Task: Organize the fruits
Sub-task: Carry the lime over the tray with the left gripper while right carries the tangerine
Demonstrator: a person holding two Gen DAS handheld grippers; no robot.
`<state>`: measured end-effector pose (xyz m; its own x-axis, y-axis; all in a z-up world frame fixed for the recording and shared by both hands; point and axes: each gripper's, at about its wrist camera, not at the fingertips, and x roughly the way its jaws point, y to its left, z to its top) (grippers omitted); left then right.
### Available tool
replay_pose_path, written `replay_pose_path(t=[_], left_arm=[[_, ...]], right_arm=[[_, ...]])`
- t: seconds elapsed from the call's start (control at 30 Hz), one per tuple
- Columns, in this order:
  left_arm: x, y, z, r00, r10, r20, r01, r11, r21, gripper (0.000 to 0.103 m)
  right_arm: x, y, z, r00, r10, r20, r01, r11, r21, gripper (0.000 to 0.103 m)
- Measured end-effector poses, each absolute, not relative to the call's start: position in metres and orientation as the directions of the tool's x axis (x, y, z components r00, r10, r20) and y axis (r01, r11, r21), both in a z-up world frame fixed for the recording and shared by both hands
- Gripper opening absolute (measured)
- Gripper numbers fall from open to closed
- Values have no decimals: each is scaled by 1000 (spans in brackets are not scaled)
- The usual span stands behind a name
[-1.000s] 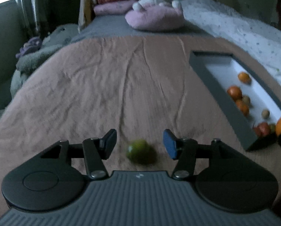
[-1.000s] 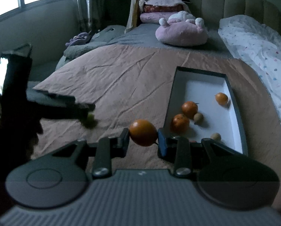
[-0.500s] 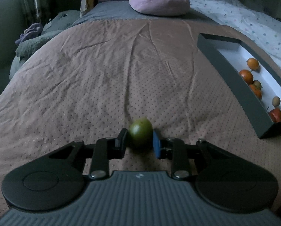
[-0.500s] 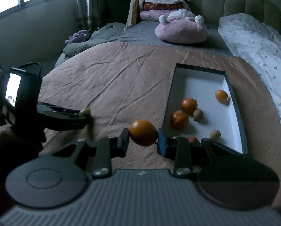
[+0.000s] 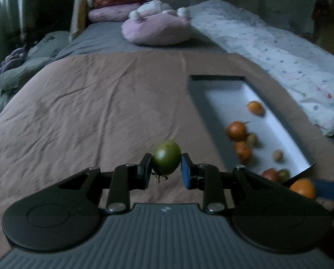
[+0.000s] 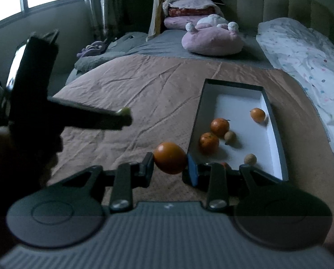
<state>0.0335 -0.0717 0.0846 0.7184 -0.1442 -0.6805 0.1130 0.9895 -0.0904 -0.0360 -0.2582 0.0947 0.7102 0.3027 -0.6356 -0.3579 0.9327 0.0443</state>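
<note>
My left gripper (image 5: 166,167) is shut on a green fruit (image 5: 166,157) and holds it above the brown bedspread, left of the tray. My right gripper (image 6: 170,164) is shut on an orange (image 6: 170,158) just left of the tray's near corner; that orange also shows in the left wrist view (image 5: 302,188). The dark tray with a white floor (image 6: 238,103) holds several oranges (image 6: 219,126) and small brown fruits (image 6: 250,159). In the left wrist view the tray (image 5: 225,87) lies to the right, with a red and a green fruit (image 5: 270,173) at its near end.
The brown bedspread (image 5: 99,112) covers the bed. A pink plush cushion (image 6: 211,40) and stacked pillows (image 6: 189,11) lie at the head. A white dotted duvet (image 6: 301,51) runs along the right. Grey blankets (image 6: 122,44) hang off the left edge.
My left gripper closed on the green fruit and lifted it off the bedspread toward the tray. My right gripper kept hold of the orange and barely moved.
</note>
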Motion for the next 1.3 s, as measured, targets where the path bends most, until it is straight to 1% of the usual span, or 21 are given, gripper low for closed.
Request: replay_pose_path(t=[0.23, 0.5, 0.7, 1.1, 1.23, 1.3], left_arm=[[59, -120, 102, 725, -208, -656, 193, 976, -97, 32], [89, -170, 109, 724, -245, -645, 257, 963, -78, 32], [112, -198, 101, 715, -256, -651, 278, 958, -72, 32], [149, -232, 69, 693, -242, -679, 293, 955, -42, 33], [156, -238, 66, 696, -230, -680, 290, 957, -27, 34], [159, -240, 66, 692, -241, -680, 299, 954, -33, 36]], right_arm=[[-40, -278, 90, 715, 279, -641, -321, 946, 54, 36], [-46, -302, 86, 719, 243, -651, -270, 961, 60, 36], [-49, -318, 86, 724, 221, -653, -238, 969, 64, 36], [-50, -326, 78, 707, 207, -676, -223, 973, 65, 36], [-50, -326, 77, 703, 204, -681, -220, 973, 64, 36], [-49, -326, 77, 703, 201, -682, -218, 974, 63, 36]])
